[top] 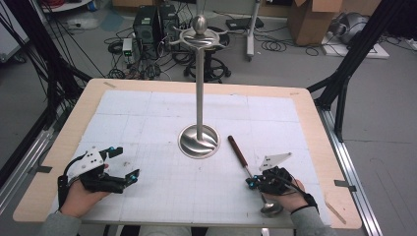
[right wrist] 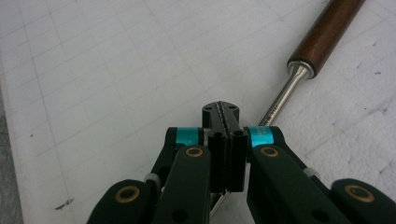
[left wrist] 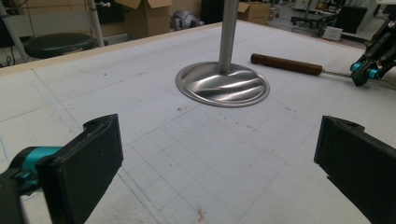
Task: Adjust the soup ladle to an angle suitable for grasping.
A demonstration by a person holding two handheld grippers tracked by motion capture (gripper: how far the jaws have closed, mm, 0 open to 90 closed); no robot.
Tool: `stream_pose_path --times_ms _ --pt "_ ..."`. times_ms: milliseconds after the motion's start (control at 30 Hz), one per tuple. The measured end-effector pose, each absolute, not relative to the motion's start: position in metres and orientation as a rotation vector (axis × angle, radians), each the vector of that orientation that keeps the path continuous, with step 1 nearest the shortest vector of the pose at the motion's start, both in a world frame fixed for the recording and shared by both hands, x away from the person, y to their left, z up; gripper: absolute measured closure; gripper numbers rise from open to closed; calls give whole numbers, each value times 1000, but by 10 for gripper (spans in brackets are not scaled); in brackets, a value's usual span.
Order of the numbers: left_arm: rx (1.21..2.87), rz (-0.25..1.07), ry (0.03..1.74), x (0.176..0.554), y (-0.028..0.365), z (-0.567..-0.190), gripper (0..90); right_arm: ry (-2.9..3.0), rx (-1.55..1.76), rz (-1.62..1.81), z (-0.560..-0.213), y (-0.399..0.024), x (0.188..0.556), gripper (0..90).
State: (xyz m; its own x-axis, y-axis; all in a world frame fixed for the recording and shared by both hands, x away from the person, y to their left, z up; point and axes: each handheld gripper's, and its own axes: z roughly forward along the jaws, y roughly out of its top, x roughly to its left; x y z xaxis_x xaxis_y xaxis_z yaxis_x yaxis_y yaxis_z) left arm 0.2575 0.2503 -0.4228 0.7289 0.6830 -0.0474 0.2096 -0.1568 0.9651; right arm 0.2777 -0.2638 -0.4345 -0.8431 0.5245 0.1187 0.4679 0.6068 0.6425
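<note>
Right gripper: sits at the near right of the table, jaws fully closed. In the right gripper view the two pads meet with just a thin seam between them.
Holding anything?: honestly can't tell. The ladle's metal shaft runs right under/behind the closed jaws, but whether it's pinched or the jaws are just resting over it isn't clear.
Ladle: lies flat on the mat, right of the stand's base. Dark wooden handle points away toward the middle of the table, thin metal shaft comes back toward the person, and the bowl sits near the front edge, tucked by the right hand.
Left gripper: near left of the table, jaws wide apart, nothing between them. In the left gripper view there's only bare mat between the pads.
Stand: tall shiny pole on a round base mid-table, with a knob and hooks on top. The ladle handle lies just beside the base, not touching.
Mat: white with a faint grid, covers most of the wooden table.
</note>
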Motion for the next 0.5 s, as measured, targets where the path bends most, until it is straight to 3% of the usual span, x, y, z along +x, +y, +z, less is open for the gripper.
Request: stream_pose_path --times_ms 500 --pt "1714 486 713 257 251 -422 18 2761 835 989 -431 -275 269 900"
